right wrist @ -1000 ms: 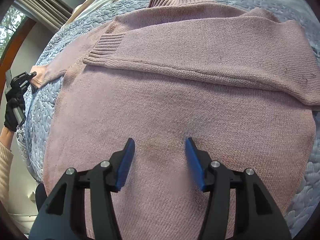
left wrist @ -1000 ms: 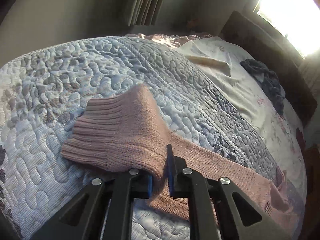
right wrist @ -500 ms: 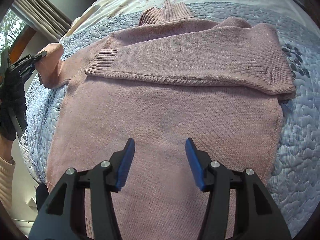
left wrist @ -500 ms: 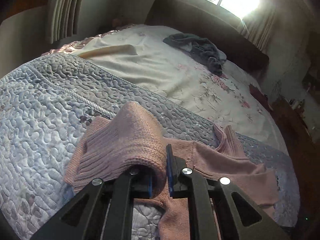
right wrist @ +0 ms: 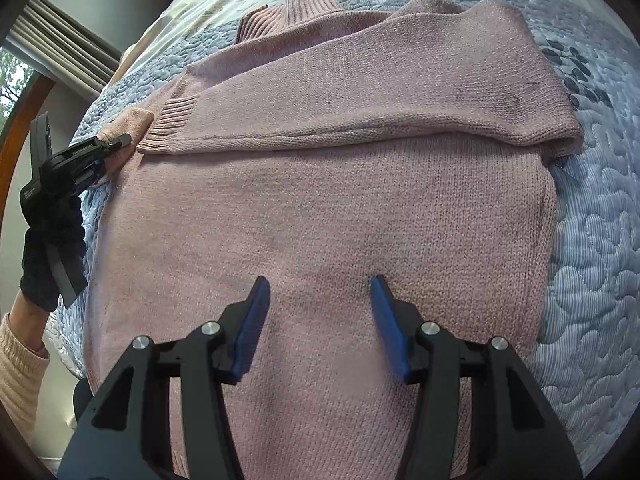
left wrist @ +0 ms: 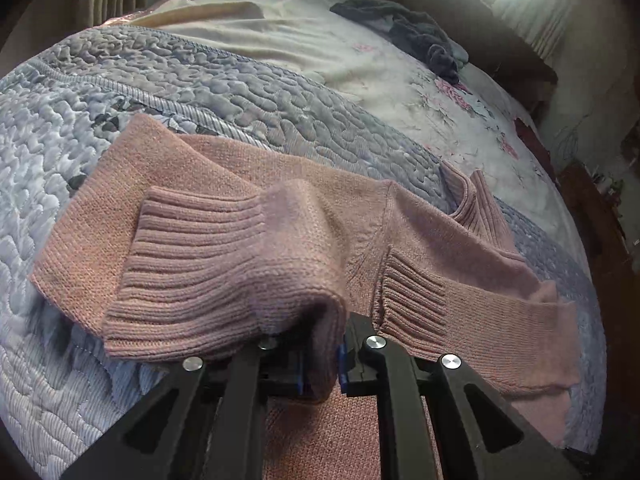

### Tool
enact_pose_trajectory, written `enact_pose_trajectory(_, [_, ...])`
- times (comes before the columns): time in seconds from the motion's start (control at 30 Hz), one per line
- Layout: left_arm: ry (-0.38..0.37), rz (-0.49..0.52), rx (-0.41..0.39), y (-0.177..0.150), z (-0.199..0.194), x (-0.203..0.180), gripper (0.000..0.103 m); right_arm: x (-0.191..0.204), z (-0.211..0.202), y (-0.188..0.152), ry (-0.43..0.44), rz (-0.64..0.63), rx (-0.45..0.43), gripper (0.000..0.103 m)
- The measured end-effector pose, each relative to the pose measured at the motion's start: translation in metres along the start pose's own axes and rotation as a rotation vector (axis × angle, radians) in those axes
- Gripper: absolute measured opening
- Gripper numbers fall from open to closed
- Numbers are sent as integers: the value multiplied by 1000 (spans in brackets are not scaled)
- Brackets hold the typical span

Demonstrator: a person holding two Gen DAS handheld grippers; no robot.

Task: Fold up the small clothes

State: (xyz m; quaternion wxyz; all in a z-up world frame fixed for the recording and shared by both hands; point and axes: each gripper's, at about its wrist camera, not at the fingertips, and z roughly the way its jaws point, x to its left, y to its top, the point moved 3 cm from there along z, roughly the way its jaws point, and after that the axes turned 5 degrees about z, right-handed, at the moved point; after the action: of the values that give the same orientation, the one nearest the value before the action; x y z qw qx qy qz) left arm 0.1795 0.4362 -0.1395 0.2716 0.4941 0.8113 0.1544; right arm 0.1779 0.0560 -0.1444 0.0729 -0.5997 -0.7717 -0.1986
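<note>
Dusty-pink knit, fine gauge on the body and ribbed at cuffs and collar: the pink knitted sweater (right wrist: 328,208) lies flat on the pale blue-grey quilted bedspread (right wrist: 592,240), ribbed roll collar (right wrist: 308,8) pointing away from me. One sleeve is folded straight across the chest (right wrist: 360,92), its ribbed cuff (right wrist: 172,120) lying near the opposite shoulder. A few dark specks show on that sleeve.

My left gripper (left wrist: 322,364) is clamped on the other sleeve just behind its ribbed cuff (left wrist: 200,276); the fabric bunches between the blue pads and drapes over the near finger. The sleeve is doubled back on itself beside the sweater's side edge. From the right wrist view the same gripper (right wrist: 116,144) sits at the sweater's shoulder, held by a hand in a black glove (right wrist: 52,248) with a cream knitted sleeve at the wrist.

My right gripper (right wrist: 320,320) hovers over the lower body of the sweater, jaws spread wide, nothing between them.

Hard to read: the sweater's hem is cut off behind my right fingers. The left pads are mostly buried in knit. Beyond the bedspread, a cream floral sheet (left wrist: 400,80) carries a crumpled dark grey garment (left wrist: 420,36), type unclear. Window glare washes out the top corner.
</note>
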Motion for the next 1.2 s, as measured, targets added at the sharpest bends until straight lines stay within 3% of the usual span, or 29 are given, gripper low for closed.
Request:
enact_pose_trajectory(0.13, [-36, 2, 26, -10, -14, 0, 20, 4, 0, 5, -19, -5, 9, 54])
enact_pose_trajectory(0.23, [-86, 26, 42, -17, -47, 0, 23, 19, -6, 14, -7, -23, 9, 54])
enact_pose_trajectory(0.3, [-98, 27, -15, -13, -78, 12, 27, 35, -11, 25, 25, -39, 10, 54])
enact_pose_trajectory(0.4, [-8, 26, -104, 9, -103, 40, 33, 75, -11, 46, 78, -63, 20, 54])
enact_pose_trajectory(0.53, [169, 13, -73, 35, -80, 75, 33, 140, 2, 77, 146, -89, 45, 54])
enact_pose_trajectory(0.67, [206, -10, 44, 33, -35, 98, 33, 198, 24, 101, 176, -105, 96, 54])
enact_pose_trajectory(0.7, [211, -11, 72, 28, -26, 104, 35, 211, 29, 106, 174, -117, 103, 54])
enact_pose_trajectory(0.9, [159, 2, 45, 24, -27, 109, 35, 272, 62, 124, 152, -165, 144, 54])
enact_pose_trajectory(0.97, [130, -31, 23, 23, -39, 115, 35, 282, 75, 126, 146, -161, 163, 54])
enact_pose_trajectory(1.2, [153, -58, -34, 17, -69, 130, 35, 295, 117, 136, 134, -114, 227, 54])
